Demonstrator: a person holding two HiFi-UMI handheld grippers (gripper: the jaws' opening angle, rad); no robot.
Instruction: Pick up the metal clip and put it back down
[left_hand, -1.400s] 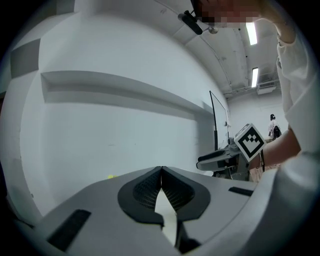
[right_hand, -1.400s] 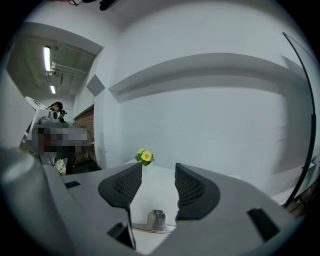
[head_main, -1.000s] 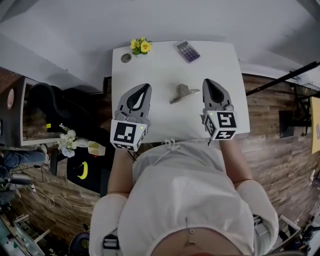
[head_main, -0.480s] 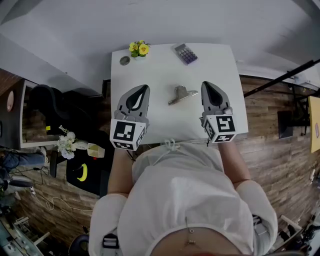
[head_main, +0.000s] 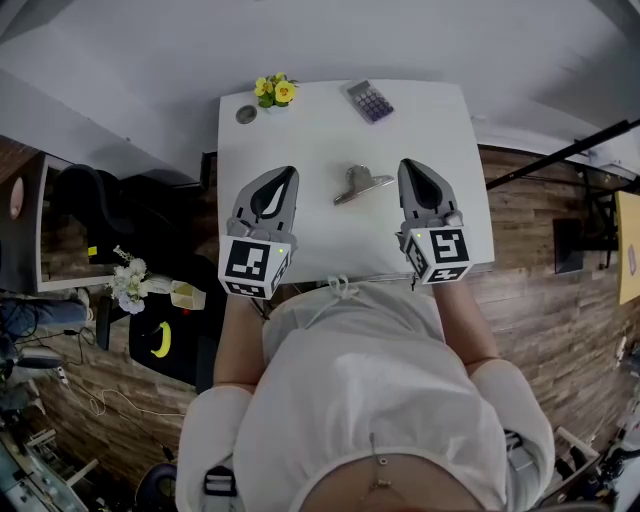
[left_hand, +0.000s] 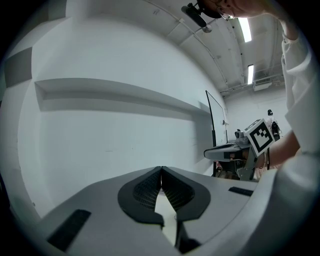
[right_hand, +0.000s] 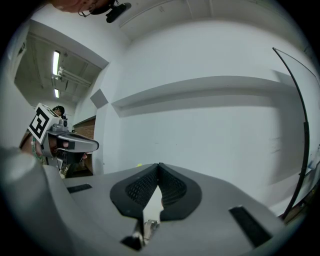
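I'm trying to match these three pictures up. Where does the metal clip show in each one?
Head view: the metal clip lies on the white table, just left of the right gripper.
Left gripper view: not in it; the camera faces the wall.
Right gripper view: not in it either.
Shared landmark: the right gripper, at mid right in the left gripper view and at bottom centre in its own view.

Between the left hand-held gripper (head_main: 284, 174) and the right hand-held gripper (head_main: 409, 165), only the metal clip (head_main: 360, 185) interrupts the bare surface (head_main: 330, 245). Flowers (head_main: 275, 92), a round disc (head_main: 246, 114) and a calculator (head_main: 367, 100) line its far edge.
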